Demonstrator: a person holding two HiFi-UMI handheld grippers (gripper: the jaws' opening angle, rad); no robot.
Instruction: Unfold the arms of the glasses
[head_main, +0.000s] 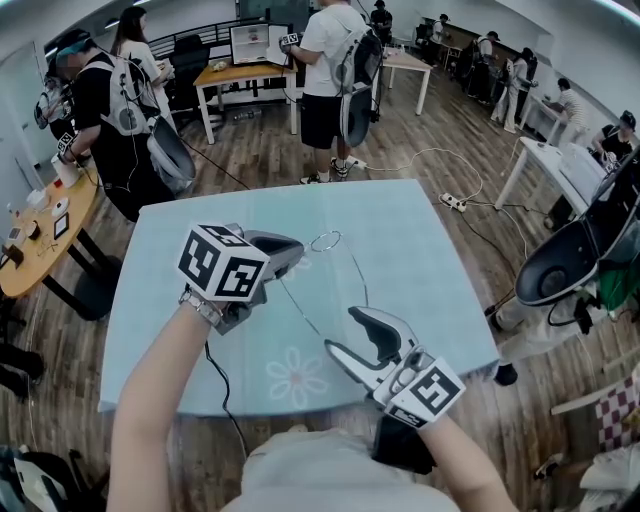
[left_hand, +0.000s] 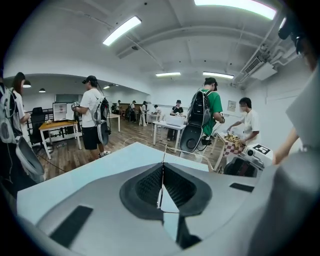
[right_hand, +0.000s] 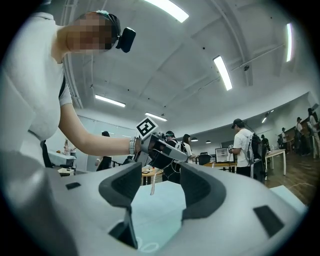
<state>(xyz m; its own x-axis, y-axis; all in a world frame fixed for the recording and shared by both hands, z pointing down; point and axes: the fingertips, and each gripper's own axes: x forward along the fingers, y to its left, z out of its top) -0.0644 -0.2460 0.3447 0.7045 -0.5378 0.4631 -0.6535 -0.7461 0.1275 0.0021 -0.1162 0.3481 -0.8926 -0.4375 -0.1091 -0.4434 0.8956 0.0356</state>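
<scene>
- Your left gripper (head_main: 285, 255) is clamped on the thin wire-frame glasses (head_main: 325, 241). In the left gripper view the pads meet flat on the metal with no gap. It acts as the anchor, so the frame cannot twist while an arm is swung.
- The glasses hang in the air above the pale blue table (head_main: 430, 270), not resting on it. That leaves the hinges free to turn.
- One round lens rim shows just beyond the left jaws. Two thin arms trail back toward you. The nearer arm (head_main: 301, 311) runs down toward your right gripper (head_main: 345, 330).
- The right gripper's jaws stand wide apart and grip nothing. In its own view the arm's tip lines up with the gap and touches neither pad.
- Judgement: that arm looks swung out. I cannot tell from these views whether either hinge is fully open.
- Risk: the wire is very fine and may bend under a hard pull.
</scene>
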